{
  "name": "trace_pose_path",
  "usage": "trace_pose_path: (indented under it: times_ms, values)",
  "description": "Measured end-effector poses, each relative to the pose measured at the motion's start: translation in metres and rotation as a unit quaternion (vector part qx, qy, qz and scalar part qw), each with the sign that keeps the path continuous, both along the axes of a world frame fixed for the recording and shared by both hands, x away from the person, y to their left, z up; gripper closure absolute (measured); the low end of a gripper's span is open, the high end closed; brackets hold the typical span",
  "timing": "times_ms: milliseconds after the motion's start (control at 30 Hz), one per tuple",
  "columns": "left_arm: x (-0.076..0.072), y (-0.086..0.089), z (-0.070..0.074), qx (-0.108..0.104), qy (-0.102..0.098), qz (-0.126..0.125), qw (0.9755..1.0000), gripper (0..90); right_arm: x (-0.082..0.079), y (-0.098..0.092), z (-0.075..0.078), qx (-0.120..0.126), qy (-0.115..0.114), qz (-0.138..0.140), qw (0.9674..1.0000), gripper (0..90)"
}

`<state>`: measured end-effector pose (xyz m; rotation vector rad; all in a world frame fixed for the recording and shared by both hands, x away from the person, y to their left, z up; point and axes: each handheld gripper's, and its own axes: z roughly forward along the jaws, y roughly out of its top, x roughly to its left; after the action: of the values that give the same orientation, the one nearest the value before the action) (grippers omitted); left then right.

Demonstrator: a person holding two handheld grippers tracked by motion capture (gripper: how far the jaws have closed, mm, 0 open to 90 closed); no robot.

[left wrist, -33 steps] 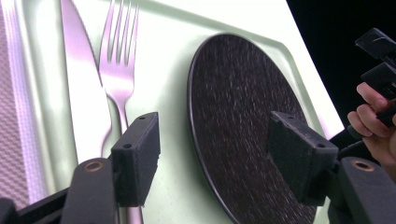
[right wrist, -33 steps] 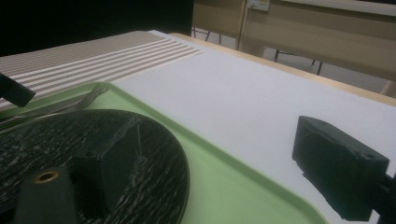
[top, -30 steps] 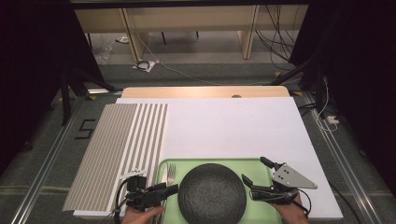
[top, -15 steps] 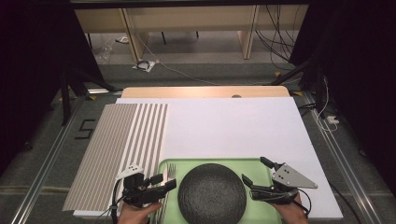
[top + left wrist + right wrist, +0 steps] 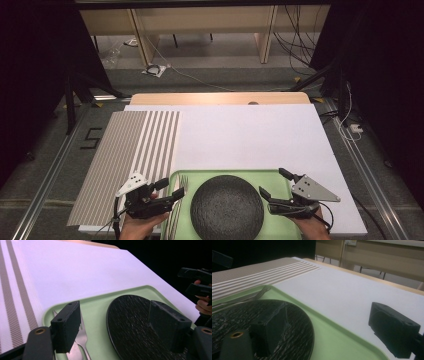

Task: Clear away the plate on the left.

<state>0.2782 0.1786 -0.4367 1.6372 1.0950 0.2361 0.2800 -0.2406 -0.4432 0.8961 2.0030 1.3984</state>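
With the green tray [image 5: 280,176] at the tabletop's near edge, the left gripper [image 5: 167,191], its jaws just widened and empty, and the open right gripper [image 5: 274,183] flank it, apparently poised to seize its rims.

Plate [image 5: 227,208]: black, matt, rough stone-like grain. Tray [image 5: 280,226]: pale green plastic, smooth, slight sheen. Fork [image 5: 81,340]: shiny metal. Mat [image 5: 125,160]: ribbed woven stripes. Sheet [image 5: 250,135]: white, matt, smooth. Jaws: black matt plastic.
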Motion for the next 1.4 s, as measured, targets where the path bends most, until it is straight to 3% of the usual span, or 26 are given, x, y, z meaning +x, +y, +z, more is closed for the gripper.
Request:
trace_pose_path:
  times_ms: [200, 733, 967, 1067, 1167, 1400]
  values:
    - [0.001, 0.006, 0.001, 0.0, -0.029, -0.005, 0.9996, 25.4, 0.001, 0.0, 0.0, 0.005, 0.001, 0.0, 1.0, 16.1]
    - [-0.003, 0.02, 0.003, -0.013, -0.055, 0.001, 0.9984, 21.6, 0.0, -0.001, 0.001, 0.009, 0.002, -0.001, 1.0, 16.1]
    - [-0.009, 0.019, 0.005, 0.012, -0.089, 0.003, 0.9959, 18.1, 0.0, -0.001, 0.001, 0.011, 0.0, -0.001, 0.9999, 16.1]
    - [-0.01, 0.017, 0.004, 0.017, -0.093, 0.003, 0.9956, 18.0, 0.0, -0.001, 0.001, 0.011, -0.001, -0.001, 0.9999, 16.1]
    - [-0.009, 0.018, 0.003, 0.005, -0.082, 0.007, 0.9966, 18.1, 0.0, -0.001, 0.001, 0.011, 0.0, -0.001, 0.9999, 16.1]
    - [-0.01, 0.02, 0.004, 0.001, -0.09, 0.017, 0.9958, 18.2, 0.0, -0.002, 0.001, 0.009, 0.0, -0.001, 1.0, 16.1]
